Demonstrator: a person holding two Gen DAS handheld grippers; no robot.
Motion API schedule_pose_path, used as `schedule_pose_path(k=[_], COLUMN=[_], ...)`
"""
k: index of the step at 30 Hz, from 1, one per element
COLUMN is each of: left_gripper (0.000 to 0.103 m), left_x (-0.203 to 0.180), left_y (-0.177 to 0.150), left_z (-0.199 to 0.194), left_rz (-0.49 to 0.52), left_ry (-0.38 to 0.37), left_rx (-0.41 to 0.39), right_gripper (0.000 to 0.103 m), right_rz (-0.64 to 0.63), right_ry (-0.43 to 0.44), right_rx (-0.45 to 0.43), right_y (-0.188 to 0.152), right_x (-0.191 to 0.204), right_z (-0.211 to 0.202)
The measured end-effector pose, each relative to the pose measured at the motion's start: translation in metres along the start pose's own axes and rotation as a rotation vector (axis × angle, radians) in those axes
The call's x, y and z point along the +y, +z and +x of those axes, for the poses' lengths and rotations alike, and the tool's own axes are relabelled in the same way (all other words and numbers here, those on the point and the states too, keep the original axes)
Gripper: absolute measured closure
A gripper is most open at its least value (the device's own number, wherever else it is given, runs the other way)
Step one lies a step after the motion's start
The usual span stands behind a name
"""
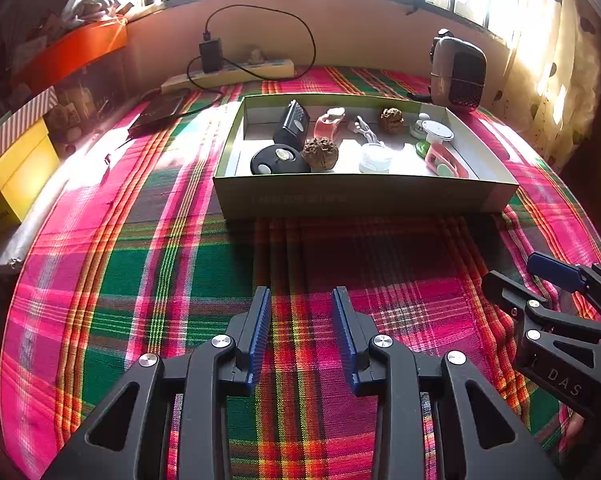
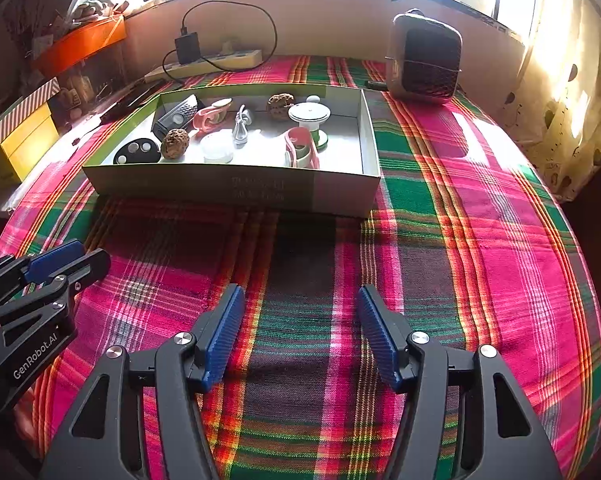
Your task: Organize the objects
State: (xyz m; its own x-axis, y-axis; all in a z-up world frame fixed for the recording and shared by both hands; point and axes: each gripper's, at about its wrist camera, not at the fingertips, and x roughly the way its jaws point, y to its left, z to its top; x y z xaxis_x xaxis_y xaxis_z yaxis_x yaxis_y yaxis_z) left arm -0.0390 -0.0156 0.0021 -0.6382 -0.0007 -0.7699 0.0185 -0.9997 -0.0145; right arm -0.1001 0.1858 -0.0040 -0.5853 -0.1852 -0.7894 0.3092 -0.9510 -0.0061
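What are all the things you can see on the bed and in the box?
box: 1, pale green and white, on the plaid cloth
plaid cloth: 1, pink, green and orange, under everything
bumpy balls: 2, brown, in the box
round case: 1, black, box's near left corner
small speaker: 1, black, box's far left
clear jar: 1, whitish, middle of the box
white pot with lid: 1, box's right part
pink tape holders: 2, in the box
heater: 1, grey and black, behind the box
power strip: 1, cream, by the wall
left gripper: 1, black with blue pads, open, above cloth
right gripper: 1, same, open
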Motion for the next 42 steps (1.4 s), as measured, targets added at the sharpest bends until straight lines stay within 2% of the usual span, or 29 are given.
schedule_pose_path(k=[5,42], left_gripper=[0.073,0.073], left_x=[-0.0019,-0.0016], left_y=[0.0001,0.0001], left_z=[0.0002,0.0002], left_rz=[0.005,0.005], left_ry=[0.014,0.013], left_rx=[0.000,0.000], right_gripper=[0.038,0.038], right_rz=[0.002,0.002], right_ry=[-0.005,-0.005], right_rx=[0.001,0.001], right_y=[0.0023,0.0024], right_x=[0.0002,0.0001], right_z=[0.0020,0.0020])
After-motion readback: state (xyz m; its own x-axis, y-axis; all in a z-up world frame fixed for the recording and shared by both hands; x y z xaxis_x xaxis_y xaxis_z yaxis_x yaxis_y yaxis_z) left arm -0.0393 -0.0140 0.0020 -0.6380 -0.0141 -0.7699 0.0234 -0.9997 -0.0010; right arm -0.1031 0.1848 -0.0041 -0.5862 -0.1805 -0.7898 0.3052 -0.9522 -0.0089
